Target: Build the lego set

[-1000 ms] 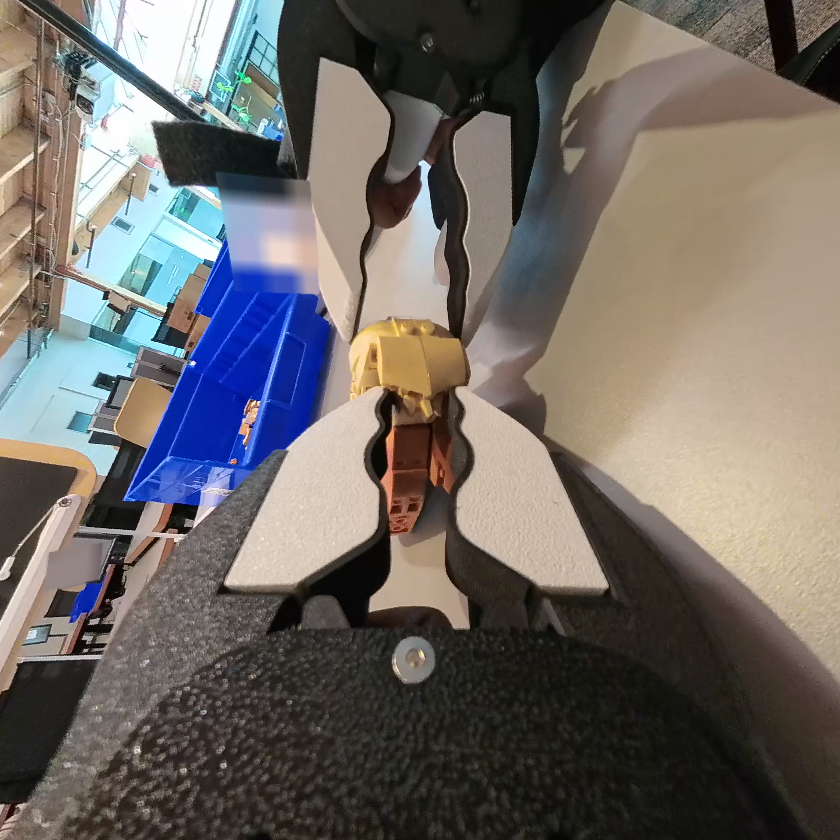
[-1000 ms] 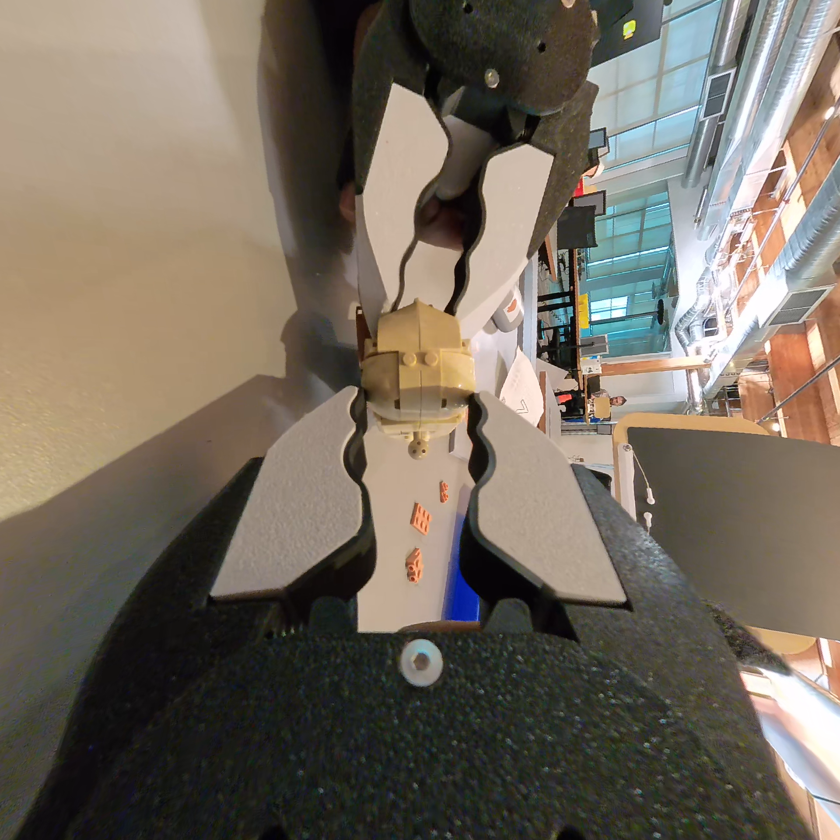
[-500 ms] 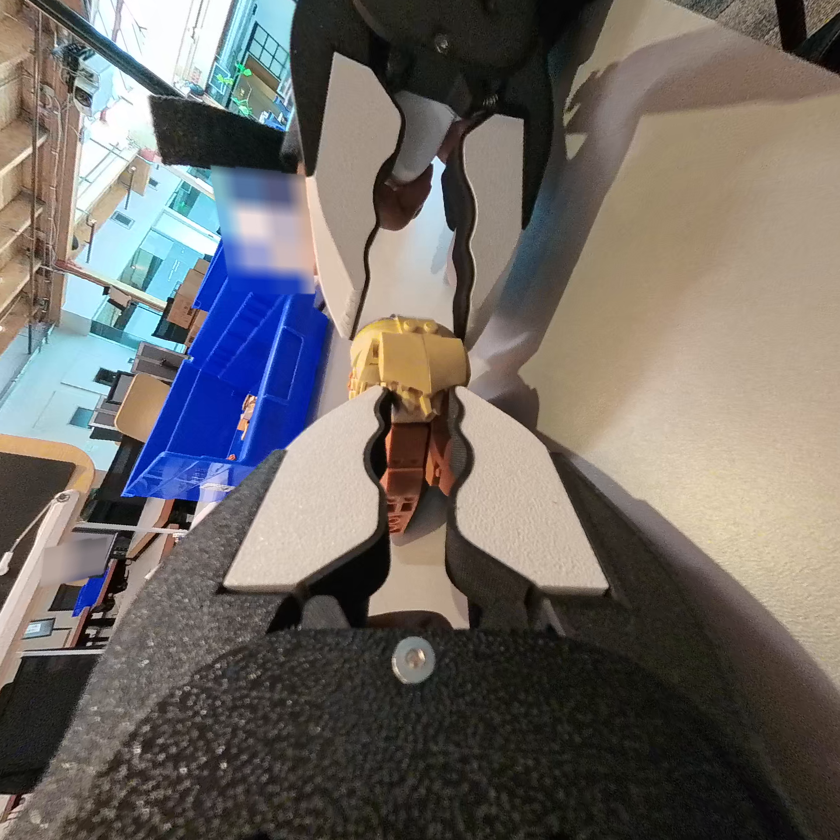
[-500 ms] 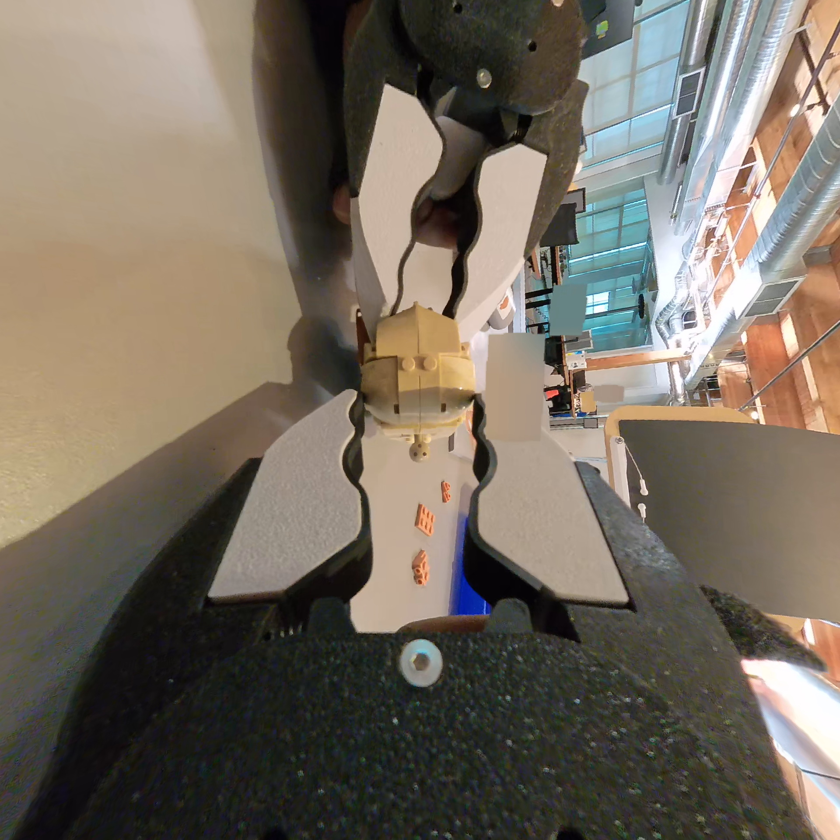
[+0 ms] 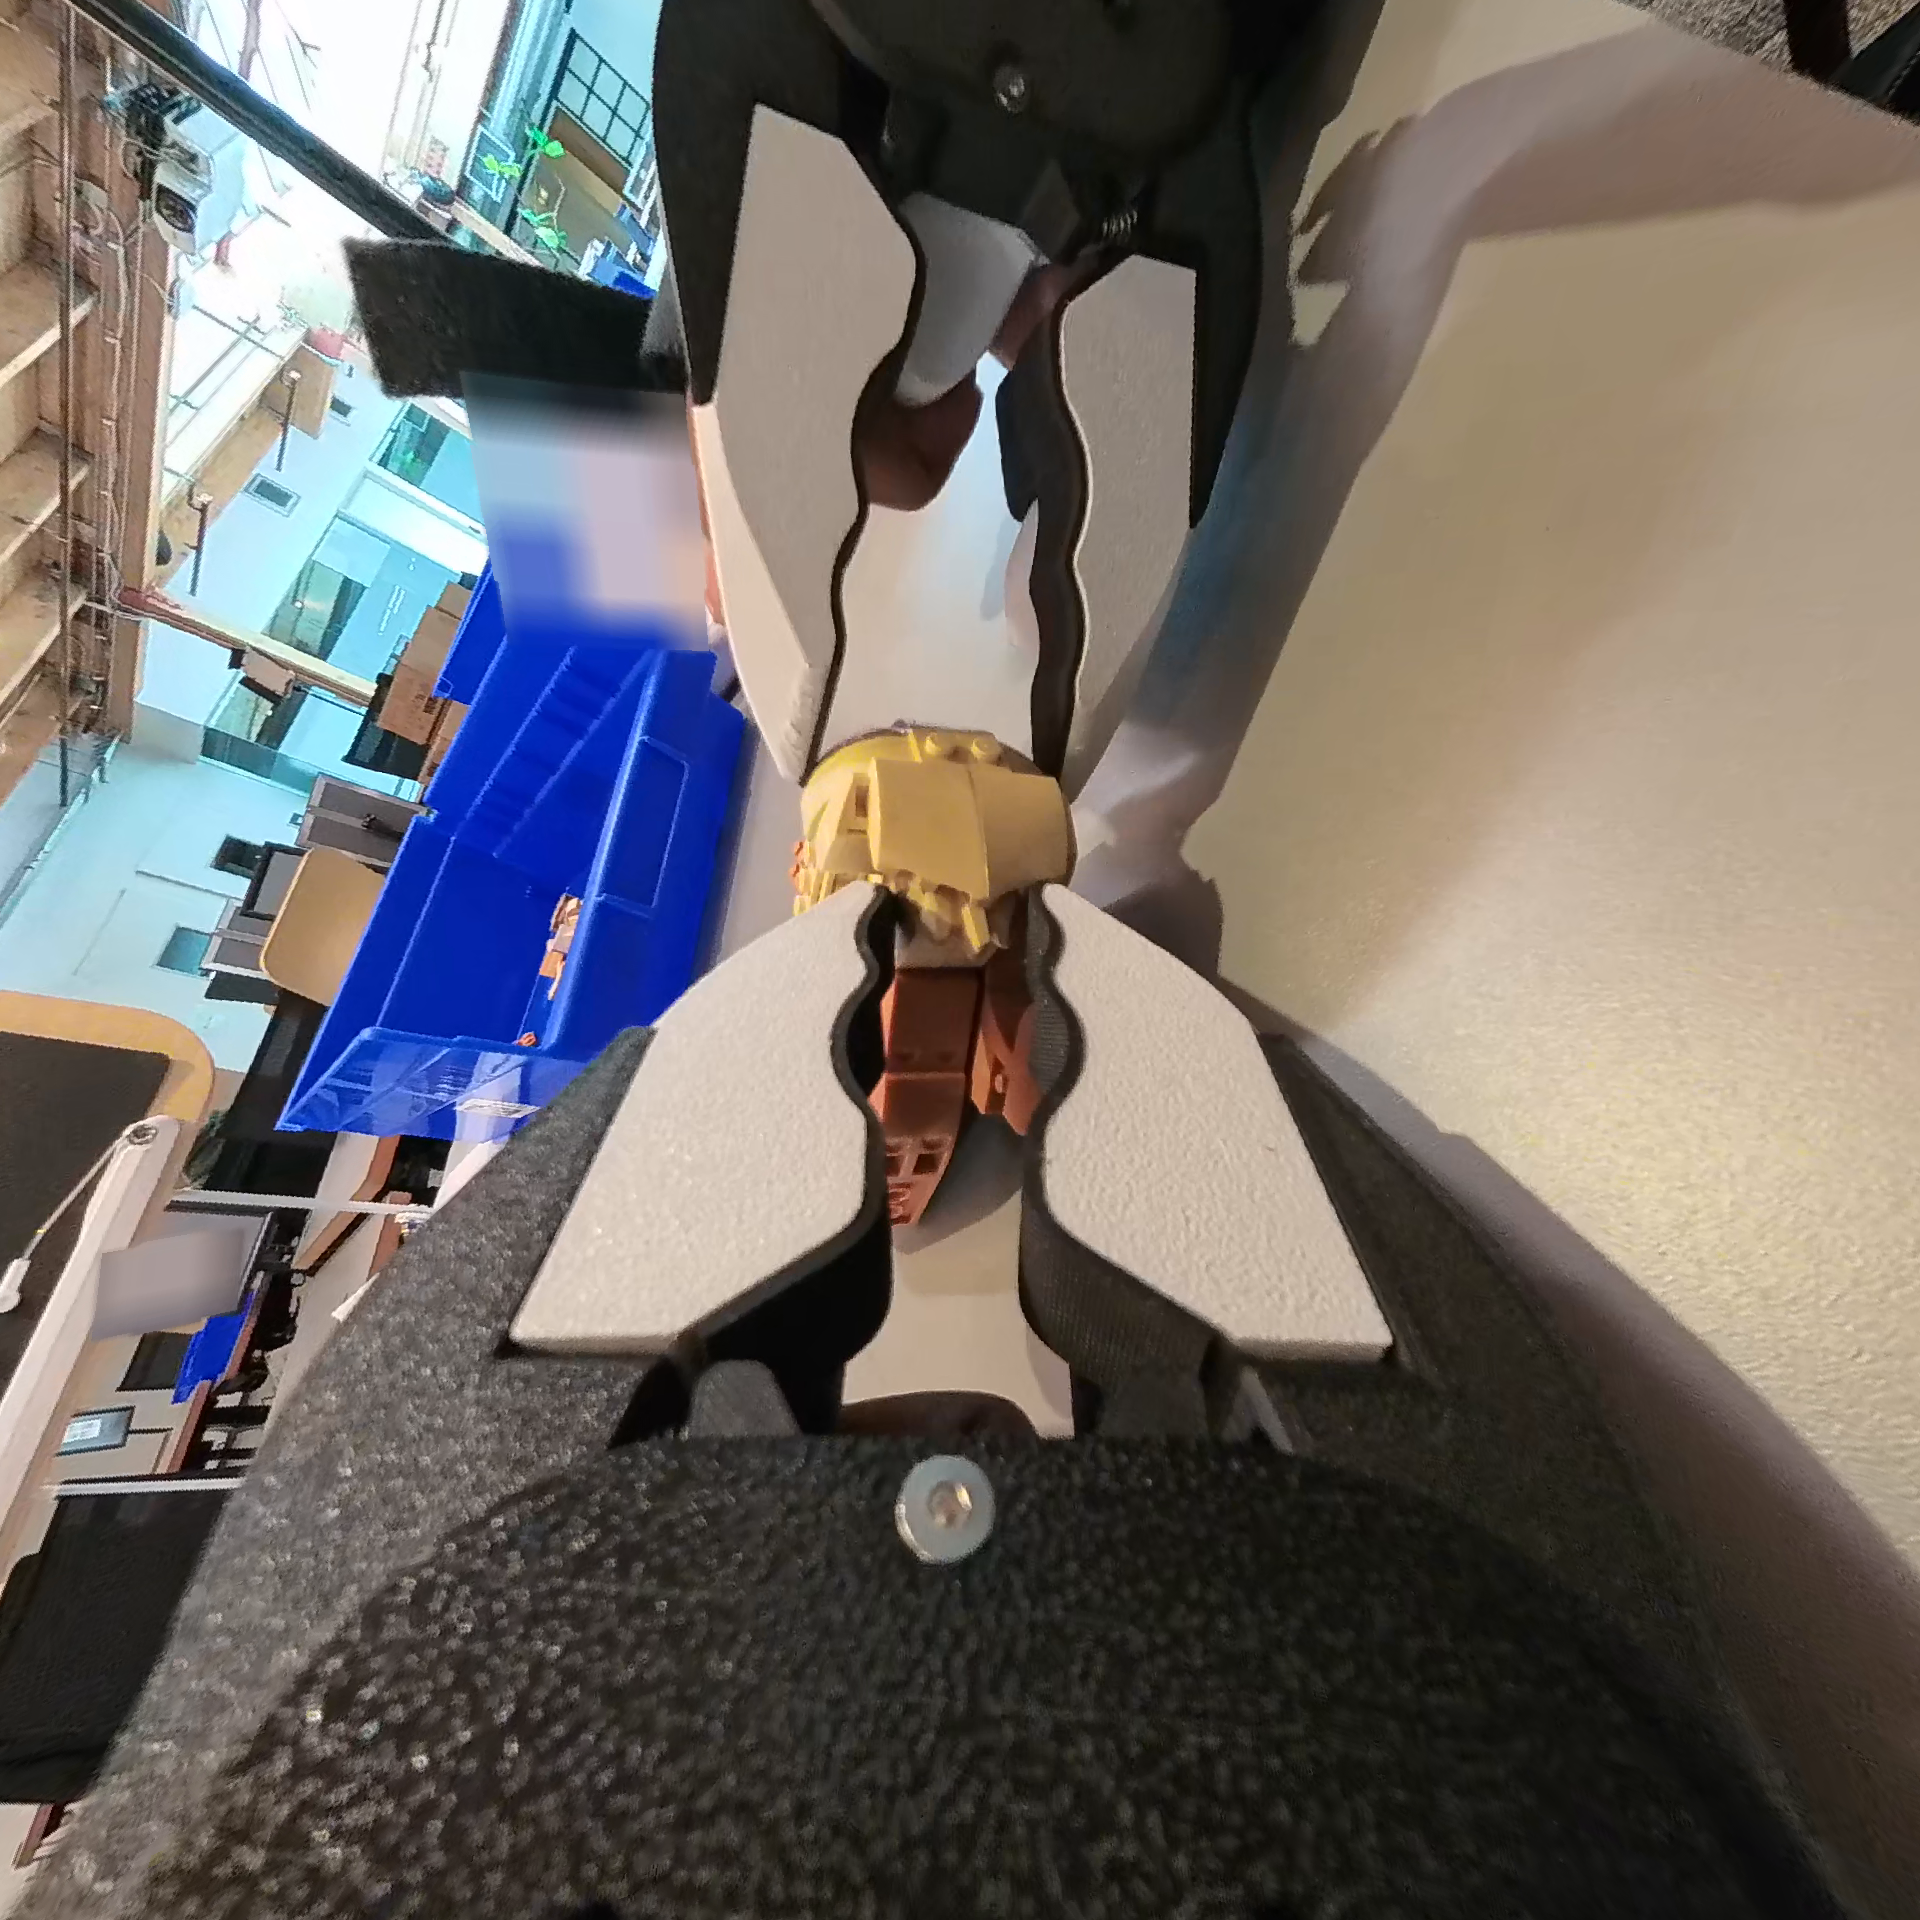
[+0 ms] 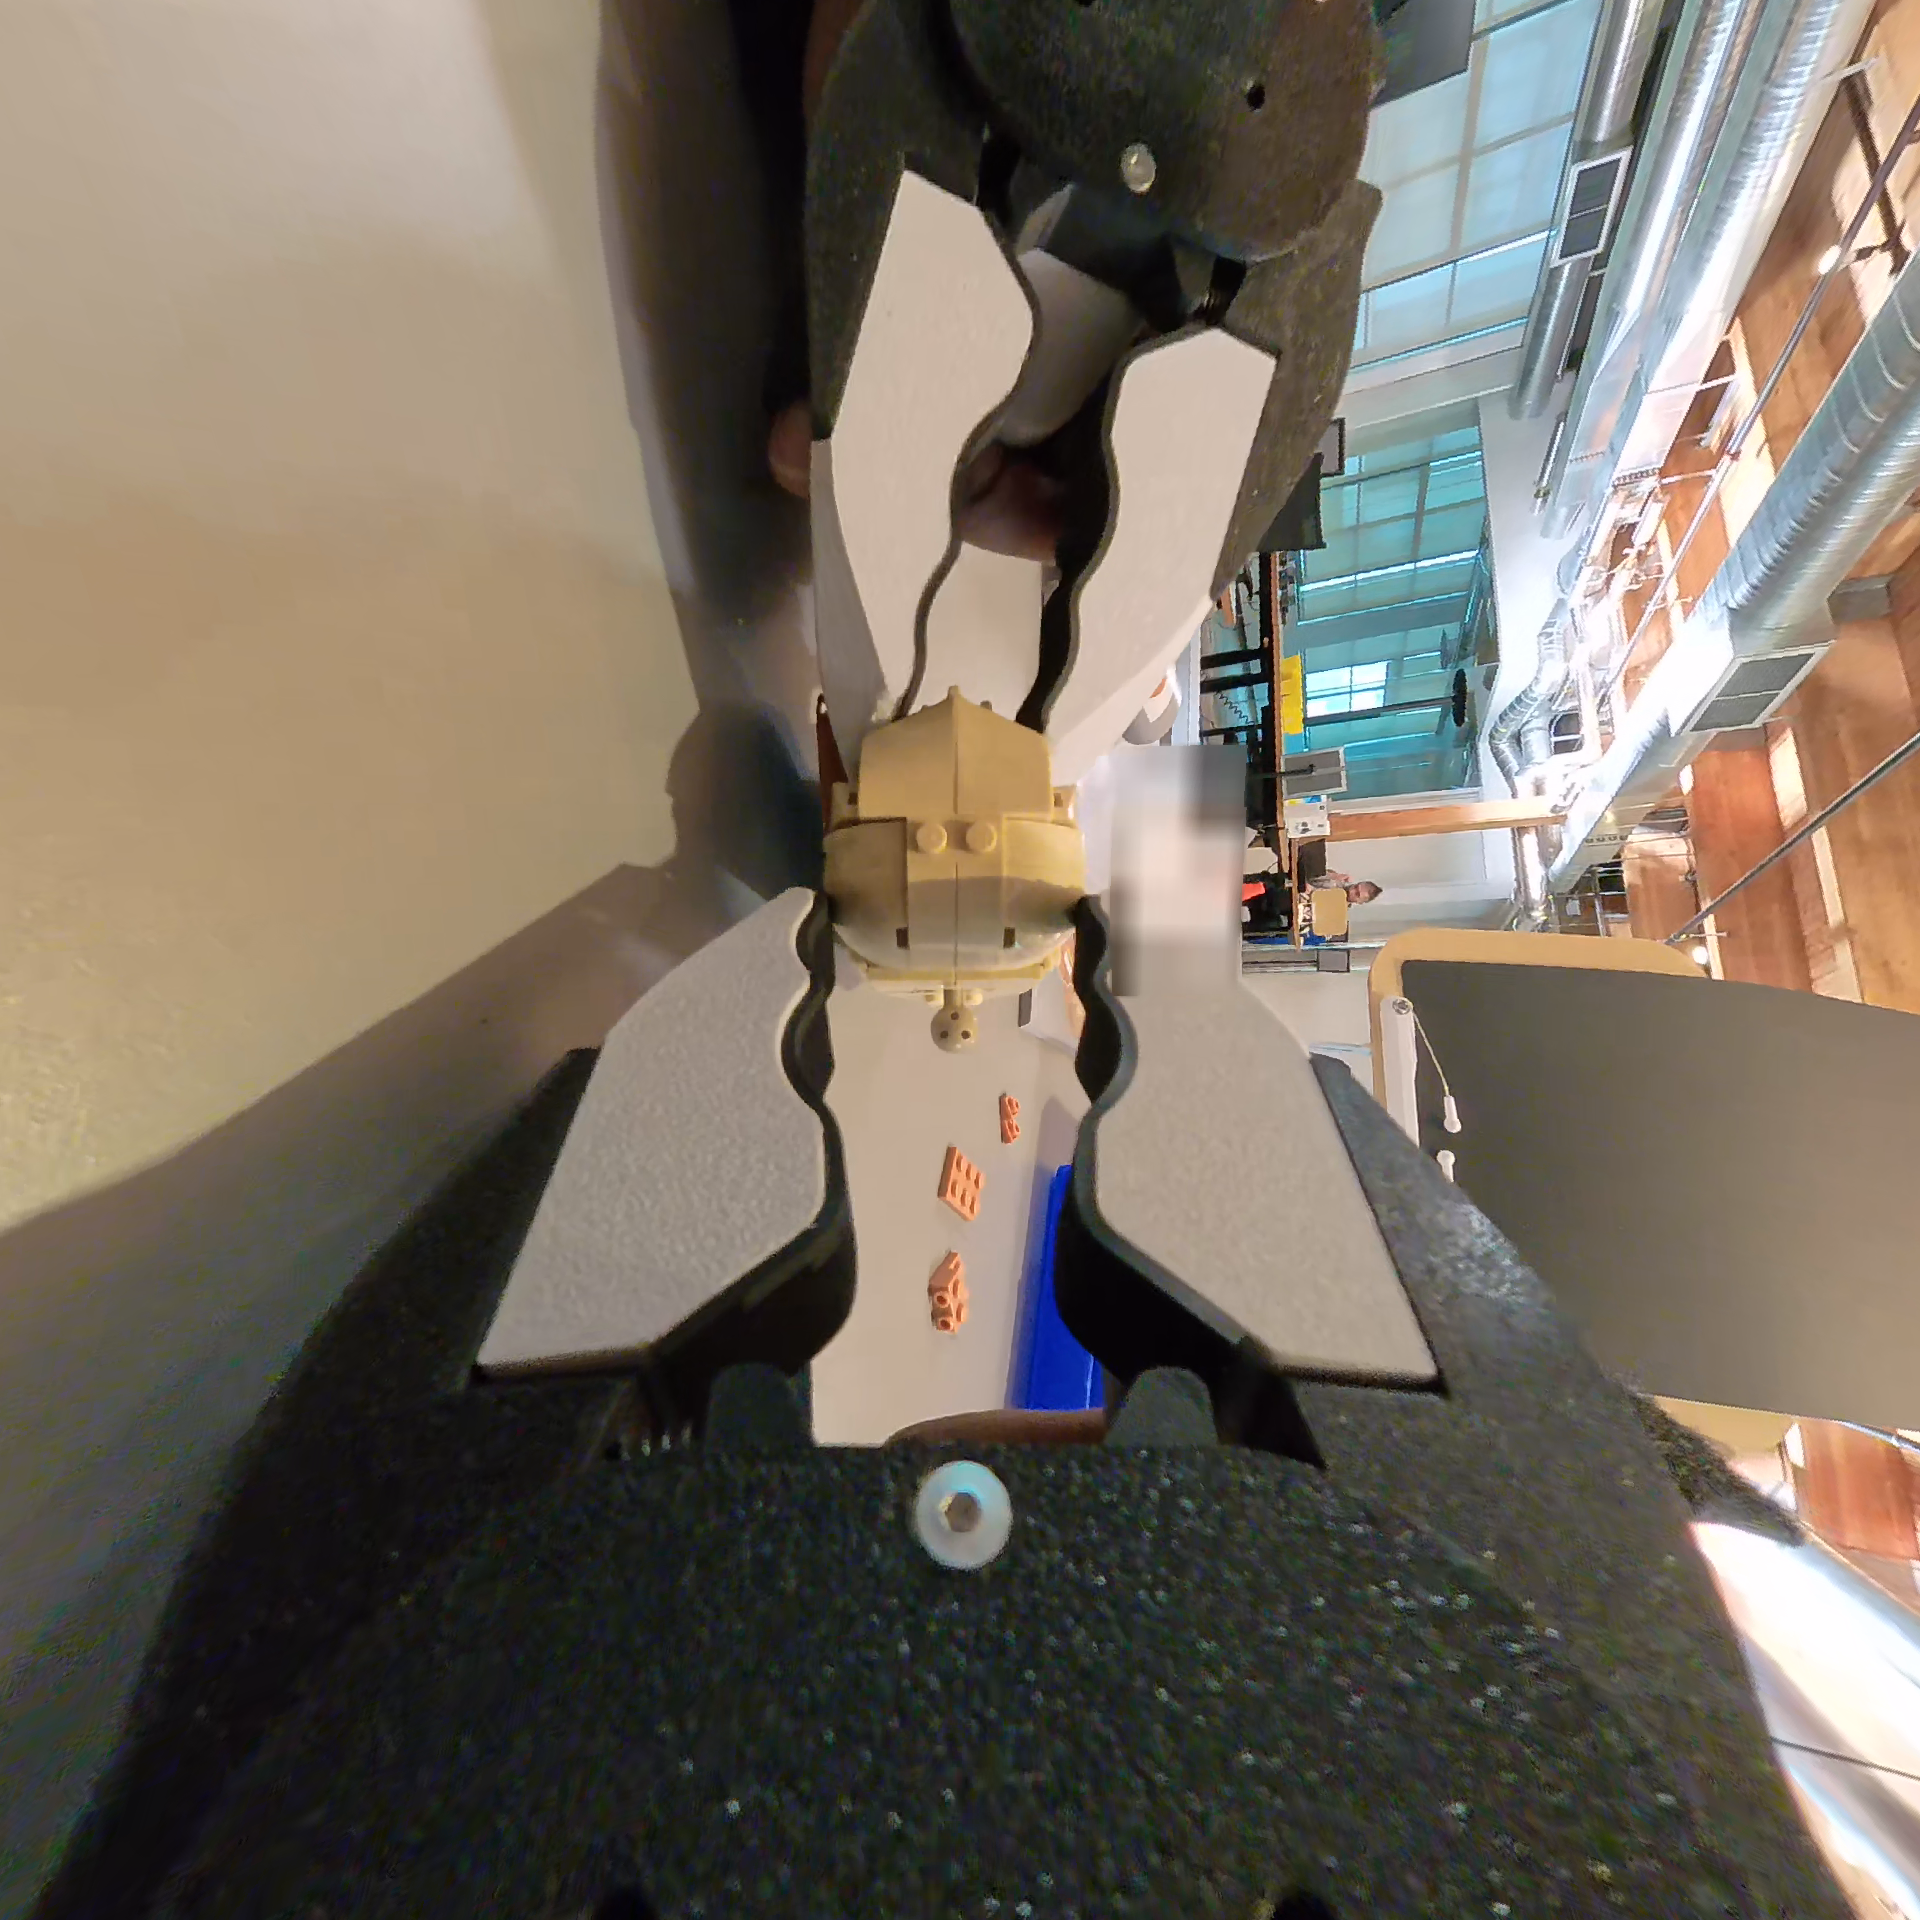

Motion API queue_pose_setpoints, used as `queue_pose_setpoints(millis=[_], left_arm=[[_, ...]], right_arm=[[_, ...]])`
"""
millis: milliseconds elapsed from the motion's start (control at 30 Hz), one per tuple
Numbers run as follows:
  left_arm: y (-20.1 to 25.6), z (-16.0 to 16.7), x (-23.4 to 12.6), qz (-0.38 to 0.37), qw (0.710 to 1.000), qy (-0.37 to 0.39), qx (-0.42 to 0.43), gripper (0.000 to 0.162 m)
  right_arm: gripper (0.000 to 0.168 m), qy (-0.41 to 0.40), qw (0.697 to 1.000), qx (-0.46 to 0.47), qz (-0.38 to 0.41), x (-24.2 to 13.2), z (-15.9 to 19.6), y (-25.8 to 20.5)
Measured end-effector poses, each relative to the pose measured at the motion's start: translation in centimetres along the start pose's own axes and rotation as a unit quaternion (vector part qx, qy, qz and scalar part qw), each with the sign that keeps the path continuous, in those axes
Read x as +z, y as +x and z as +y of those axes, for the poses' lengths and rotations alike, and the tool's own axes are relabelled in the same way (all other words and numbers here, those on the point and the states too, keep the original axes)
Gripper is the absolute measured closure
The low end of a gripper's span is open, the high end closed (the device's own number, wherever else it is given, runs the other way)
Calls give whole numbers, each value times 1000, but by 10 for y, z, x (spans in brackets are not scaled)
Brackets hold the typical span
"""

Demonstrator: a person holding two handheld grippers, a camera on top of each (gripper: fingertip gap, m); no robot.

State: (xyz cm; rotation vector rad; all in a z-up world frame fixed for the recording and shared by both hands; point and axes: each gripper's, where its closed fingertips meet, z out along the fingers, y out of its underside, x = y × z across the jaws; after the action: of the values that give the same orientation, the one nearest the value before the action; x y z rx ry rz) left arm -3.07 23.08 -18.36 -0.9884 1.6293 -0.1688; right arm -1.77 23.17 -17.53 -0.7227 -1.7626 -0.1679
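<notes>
Together, both grippers face each other, clamped on one lego build. Left gripper (image 5: 951, 925) fingers pinch its brown part (image 5: 930, 1049); right gripper (image 6: 951, 925) fingers squeeze the tan part (image 6: 954, 842), likely pressing them together.

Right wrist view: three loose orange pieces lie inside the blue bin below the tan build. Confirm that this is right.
Not quite. In the right wrist view the three loose orange pieces lie on the white table, beside the blue bin, not inside it. They do sit below the tan build, which the right gripper grips.
</notes>
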Motion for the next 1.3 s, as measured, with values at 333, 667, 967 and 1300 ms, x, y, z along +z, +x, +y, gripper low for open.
queue_pose_setpoints(millis=[333, 667, 967, 1300], left_arm=[[-4, 6, 0, -13, 1000, -8, -8, 139], [2, 12, 5, -15, 998, -63, 24, 125], [0, 2, -9, -29, 996, -81, -31, 115], [9, -2, -16, -11, 985, -131, -114, 120]], right_arm=[[123, -3, 999, 43, 8, 4, 4, 1], [107, -43, 990, 126, -45, -16, 24, -13], [120, -52, 969, 232, -73, -35, 36, -19], [127, -45, 926, 351, -132, -29, 28, -22]])
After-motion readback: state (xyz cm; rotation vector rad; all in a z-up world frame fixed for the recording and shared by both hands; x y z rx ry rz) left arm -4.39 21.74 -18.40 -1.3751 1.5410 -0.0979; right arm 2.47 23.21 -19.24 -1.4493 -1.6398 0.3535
